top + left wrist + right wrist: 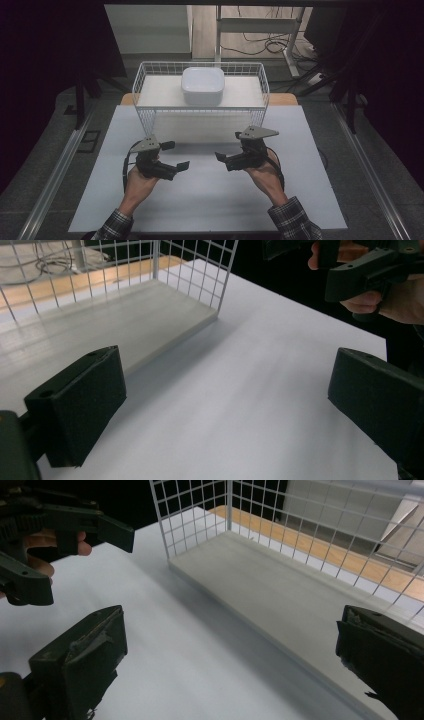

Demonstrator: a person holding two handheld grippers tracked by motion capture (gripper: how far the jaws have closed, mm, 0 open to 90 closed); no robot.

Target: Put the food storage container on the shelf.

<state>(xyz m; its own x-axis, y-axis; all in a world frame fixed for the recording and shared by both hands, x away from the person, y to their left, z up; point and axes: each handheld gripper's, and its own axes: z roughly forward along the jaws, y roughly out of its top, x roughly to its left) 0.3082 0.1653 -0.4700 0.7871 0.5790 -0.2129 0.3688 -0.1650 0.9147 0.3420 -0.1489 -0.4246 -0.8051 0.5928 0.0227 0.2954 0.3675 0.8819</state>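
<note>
Hovering over the white counter (210,200), the left gripper (176,155) sits at the left with its jaws spread wide and nothing between them, a plaid sleeve (114,227) behind the hand. Past it, at the counter's far edge, stands a white wire basket (145,80) with a pale flat floor; a white rounded-square bowl (202,85) rests inside, near the middle. To the right, the right gripper (230,147) is likewise wide and empty. No readable writing shows.
</note>
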